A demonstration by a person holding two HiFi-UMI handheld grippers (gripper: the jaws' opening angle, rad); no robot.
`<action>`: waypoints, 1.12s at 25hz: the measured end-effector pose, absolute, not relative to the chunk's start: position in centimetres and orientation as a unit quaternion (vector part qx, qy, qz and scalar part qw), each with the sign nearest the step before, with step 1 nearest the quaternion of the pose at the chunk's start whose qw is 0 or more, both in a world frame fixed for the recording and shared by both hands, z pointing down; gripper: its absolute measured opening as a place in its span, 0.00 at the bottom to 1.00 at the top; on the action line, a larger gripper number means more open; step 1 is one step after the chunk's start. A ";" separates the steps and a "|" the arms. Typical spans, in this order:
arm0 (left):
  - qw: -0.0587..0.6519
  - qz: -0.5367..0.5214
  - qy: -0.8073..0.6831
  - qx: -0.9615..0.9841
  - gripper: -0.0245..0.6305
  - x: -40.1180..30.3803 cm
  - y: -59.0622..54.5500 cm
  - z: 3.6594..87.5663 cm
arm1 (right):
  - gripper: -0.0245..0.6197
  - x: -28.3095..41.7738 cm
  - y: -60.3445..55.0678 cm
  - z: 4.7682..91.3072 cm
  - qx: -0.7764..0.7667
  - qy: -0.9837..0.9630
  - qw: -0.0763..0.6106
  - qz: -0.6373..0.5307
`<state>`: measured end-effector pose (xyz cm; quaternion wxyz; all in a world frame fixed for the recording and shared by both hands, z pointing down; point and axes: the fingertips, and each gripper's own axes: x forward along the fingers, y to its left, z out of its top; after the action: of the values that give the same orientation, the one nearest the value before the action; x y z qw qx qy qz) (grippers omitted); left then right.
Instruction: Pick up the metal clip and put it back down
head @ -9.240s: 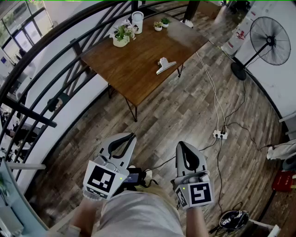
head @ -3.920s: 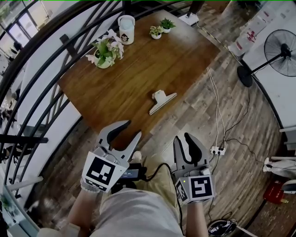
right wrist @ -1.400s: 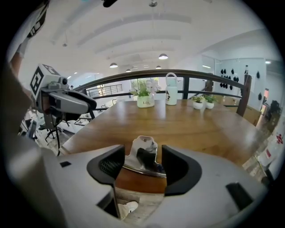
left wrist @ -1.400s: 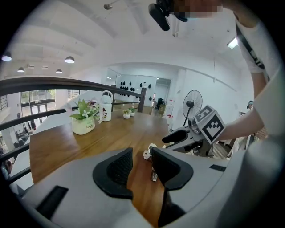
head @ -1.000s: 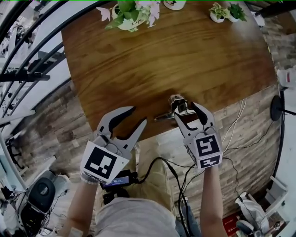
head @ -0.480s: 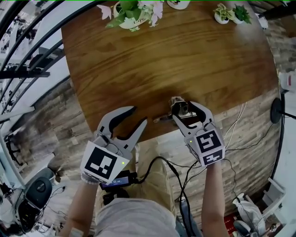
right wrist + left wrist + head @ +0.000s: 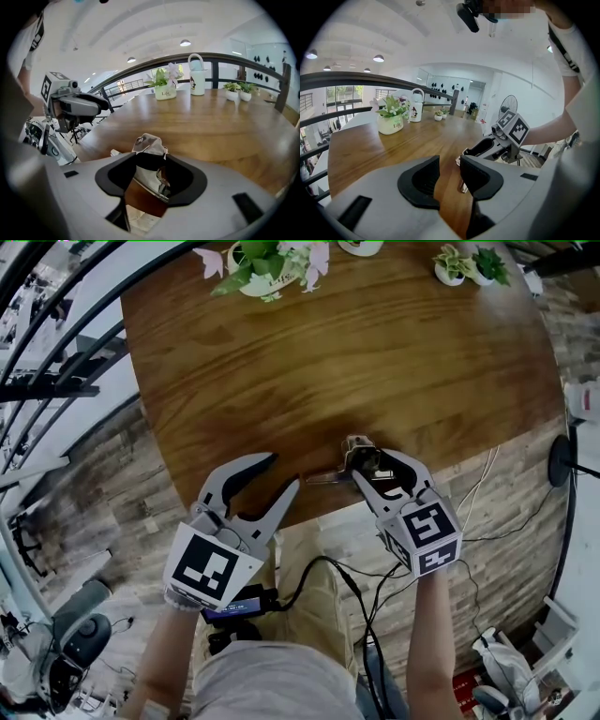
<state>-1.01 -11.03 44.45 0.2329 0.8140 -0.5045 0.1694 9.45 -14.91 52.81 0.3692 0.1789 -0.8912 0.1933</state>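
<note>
Wooden table (image 7: 375, 362) ahead of the left gripper (image 7: 281, 472) and right gripper (image 7: 373, 463), curved dark railing (image 7: 58, 390) left of them, plank floor (image 7: 534, 484) with cables (image 7: 480, 486) to their right, white walls (image 7: 487, 89), round ceiling lamps (image 7: 378, 58) overhead

A white pot of flowers (image 7: 267, 261) stands at the wooden table's (image 7: 394, 362) far edge, with two small potted plants (image 7: 466, 266) near its far right corner. A black railing (image 7: 56, 362) runs beside the left edge, and cables (image 7: 339, 570) lie on the plank floor (image 7: 103, 493) below the near edge.

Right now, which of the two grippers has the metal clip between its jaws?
The right gripper: the metal clip sits between its jaws, which have just been closing on it. The left gripper stands open and empty.
</note>
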 end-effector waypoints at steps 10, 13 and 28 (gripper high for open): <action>0.237 0.168 -0.499 0.816 0.25 -1.2 -11.0 45.6 | 0.28 9.5 -14.7 52.4 0.204 -0.890 0.346 0.217; 0.243 0.176 -0.491 0.818 0.25 -1.0 -10.9 46.3 | 0.26 9.6 -14.6 52.2 0.210 -0.889 0.338 0.225; 0.281 0.201 -0.480 0.807 0.25 -0.8 -11.1 50.2 | 0.20 9.4 -14.1 51.4 0.215 -0.897 0.284 0.262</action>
<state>-0.81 -11.10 50.19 0.2806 0.8068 -0.4796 0.2008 9.36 -14.14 51.45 0.2837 0.2148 -0.8972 0.2617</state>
